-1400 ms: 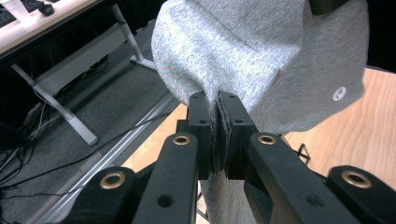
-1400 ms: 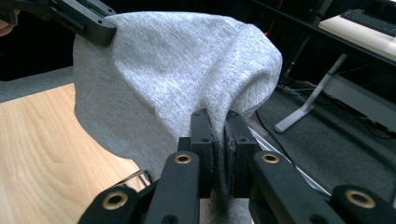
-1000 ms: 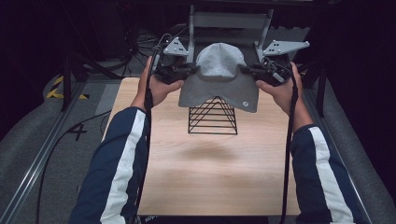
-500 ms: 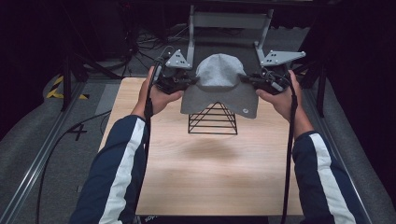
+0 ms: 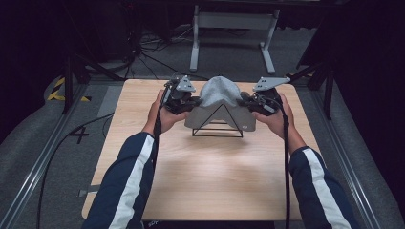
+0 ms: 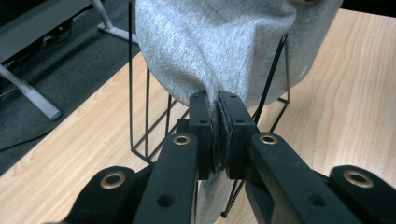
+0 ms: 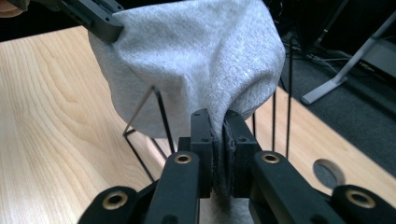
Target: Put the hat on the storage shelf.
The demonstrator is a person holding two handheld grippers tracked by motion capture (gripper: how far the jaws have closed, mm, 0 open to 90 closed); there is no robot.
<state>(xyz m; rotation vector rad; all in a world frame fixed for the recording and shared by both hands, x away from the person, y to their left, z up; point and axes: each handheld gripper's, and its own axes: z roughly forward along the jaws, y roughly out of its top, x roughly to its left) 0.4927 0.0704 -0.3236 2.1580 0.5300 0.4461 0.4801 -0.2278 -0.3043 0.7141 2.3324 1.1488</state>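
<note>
Grey knit hat (image 5: pixel 218 98) is draped over a black wire rack (image 5: pixel 217 125) that stands on the far-middle part of my worktop (image 5: pixel 210 176); crown sits on the rack's peak, w/ the front edge hanging down over the front wires. My left tongs (image 5: pixel 193 103) are pinched tight on the hat's left edge: in the left gripper view the two black jaws stand nearly together, w/ a fold of grey fabric (image 6: pixel 219 56) squeezed between them, and the rack's thin uprights (image 6: pixel 140 107) show just behind. My right tongs (image 5: pixel 244 101) do the same on the right edge; right gripper view shows the jaws closed on a bunched bit of the knit (image 7: pixel 196 60), the slanted wire (image 7: pixel 161 116) of the rack just to the side, and my other tongs (image 7: pixel 100 21) gripping the far edge at top left. Hat is stretched between both tongs, so it's wide at the sides. Inside the rack: can't tell, since cloth covers the upper part; the lower wires show bare wood through them. Both my hands are either side of the rack, sleeves dark w/ a white stripe. Round hole (image 7: pixel 328 173) in the worktop near the right edge.
</note>
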